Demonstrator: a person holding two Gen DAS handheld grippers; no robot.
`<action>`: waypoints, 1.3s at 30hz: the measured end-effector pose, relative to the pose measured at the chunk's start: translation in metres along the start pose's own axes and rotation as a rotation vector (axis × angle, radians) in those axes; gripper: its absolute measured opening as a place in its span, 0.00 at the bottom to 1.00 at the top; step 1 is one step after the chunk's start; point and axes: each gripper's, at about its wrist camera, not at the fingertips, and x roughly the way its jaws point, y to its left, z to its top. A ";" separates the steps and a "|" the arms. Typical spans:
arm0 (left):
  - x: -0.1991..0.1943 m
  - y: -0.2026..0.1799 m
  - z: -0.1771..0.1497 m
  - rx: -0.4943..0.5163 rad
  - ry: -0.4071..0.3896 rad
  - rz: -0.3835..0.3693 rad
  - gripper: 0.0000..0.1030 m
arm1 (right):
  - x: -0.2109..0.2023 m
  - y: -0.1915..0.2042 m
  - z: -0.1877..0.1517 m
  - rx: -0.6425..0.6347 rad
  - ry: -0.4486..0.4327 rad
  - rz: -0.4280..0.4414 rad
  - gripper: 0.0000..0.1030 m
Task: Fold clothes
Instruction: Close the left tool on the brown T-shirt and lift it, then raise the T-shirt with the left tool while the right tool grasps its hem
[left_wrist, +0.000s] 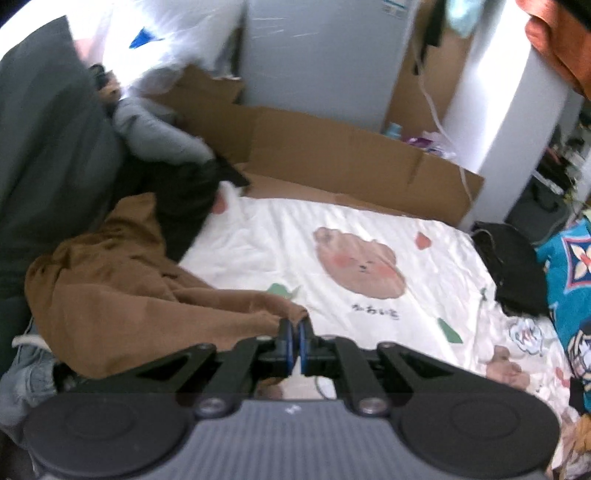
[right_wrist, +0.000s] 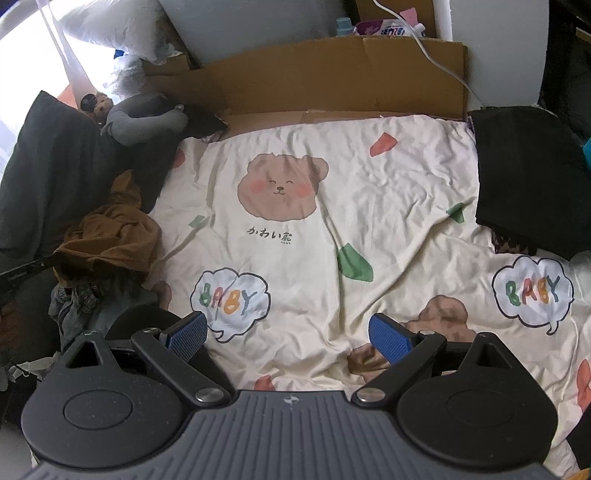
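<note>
The left gripper (left_wrist: 295, 332) has its blue-padded fingers pressed together on an edge of the crumpled brown fabric garment (left_wrist: 122, 280), which trails away to the left of the fingertips and heaps up over the side of the cream bedsheet printed with cartoon bears (left_wrist: 332, 229). Only the left wrist view shows this pinch; in the right wrist view the same brown garment (right_wrist: 114, 236) is a bunched mound far to the left of the fingers, sitting on a pile of blue-grey clothes (right_wrist: 77, 306) (the left gripper itself cannot be made out there).

The right gripper (right_wrist: 288, 334) hovers over the cream bedsheet (right_wrist: 388, 192) with its fingers spread wide and nothing between them; a "BABY" speech-bubble print lies just beyond the left fingertip.

Ahead of both grippers, flattened brown cardboard (right_wrist: 332, 74) stands along the far edge of the bed. A folded black cloth (right_wrist: 524, 173) lies well to the right of the right fingers, seen smaller in the left wrist view (left_wrist: 513, 266). A grey neck pillow (right_wrist: 144, 120) rests far ahead and left.
</note>
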 end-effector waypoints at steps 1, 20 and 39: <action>-0.002 -0.007 0.004 0.007 -0.007 -0.003 0.03 | 0.000 -0.001 0.000 0.003 0.001 0.000 0.95; -0.073 -0.137 0.091 0.190 -0.189 -0.156 0.03 | 0.000 0.012 0.008 -0.058 -0.047 0.115 0.94; -0.117 -0.259 0.143 0.261 -0.302 -0.418 0.03 | -0.002 -0.019 0.004 -0.087 -0.134 0.152 0.83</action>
